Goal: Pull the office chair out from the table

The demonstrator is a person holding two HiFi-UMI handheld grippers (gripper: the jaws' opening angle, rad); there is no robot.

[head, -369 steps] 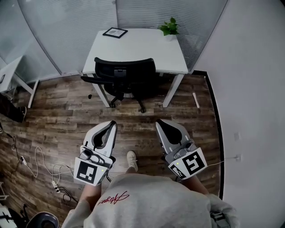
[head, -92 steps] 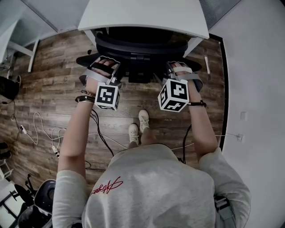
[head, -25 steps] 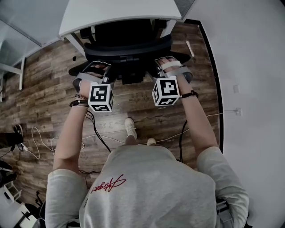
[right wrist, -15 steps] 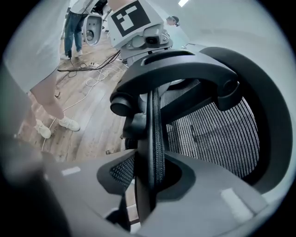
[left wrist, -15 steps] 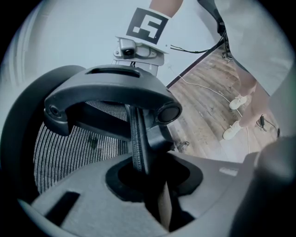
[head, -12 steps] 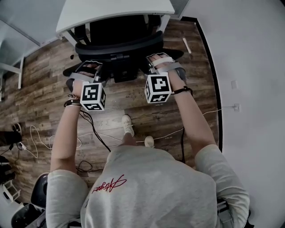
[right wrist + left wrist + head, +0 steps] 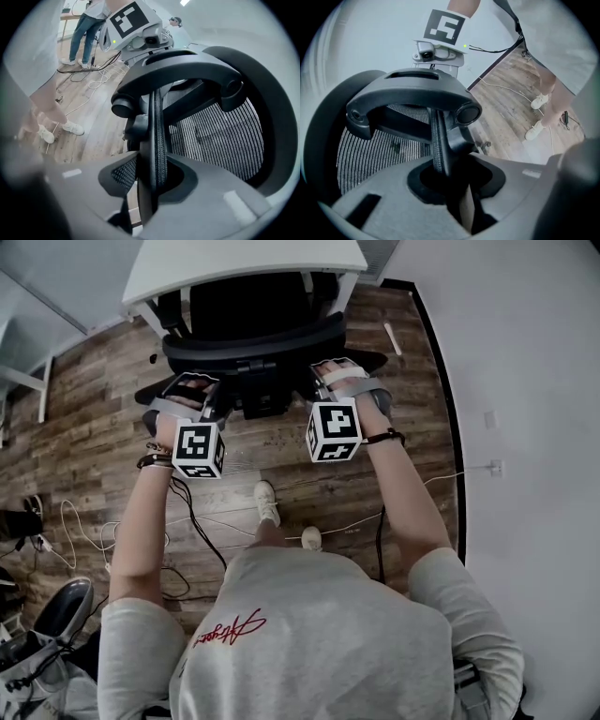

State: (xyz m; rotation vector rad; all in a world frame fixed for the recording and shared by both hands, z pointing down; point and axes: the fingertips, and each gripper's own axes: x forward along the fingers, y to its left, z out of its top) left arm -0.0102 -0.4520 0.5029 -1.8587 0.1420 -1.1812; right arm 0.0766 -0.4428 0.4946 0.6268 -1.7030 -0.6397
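Note:
The black mesh office chair (image 7: 246, 334) stands at the white table (image 7: 244, 263), its seat still partly under the top. My left gripper (image 7: 187, 395) is shut on the left edge of the chair's backrest (image 7: 438, 140); its jaws clamp the thin mesh rim edge-on. My right gripper (image 7: 337, 381) is shut on the backrest's right edge (image 7: 157, 136) in the same way. Each gripper view shows the other gripper's marker cube across the back of the chair. The fingertips are hidden behind the backrest in the head view.
Wood floor (image 7: 281, 465) lies behind the chair, with cables (image 7: 187, 512) trailing to the left. My feet (image 7: 267, 502) stand just behind the chair. A white wall (image 7: 525, 427) runs along the right. A second chair's base (image 7: 56, 615) shows at the lower left.
Both grippers, still clamped on the backrest, have come back toward my body, and the chair has rolled a little out from under the table.

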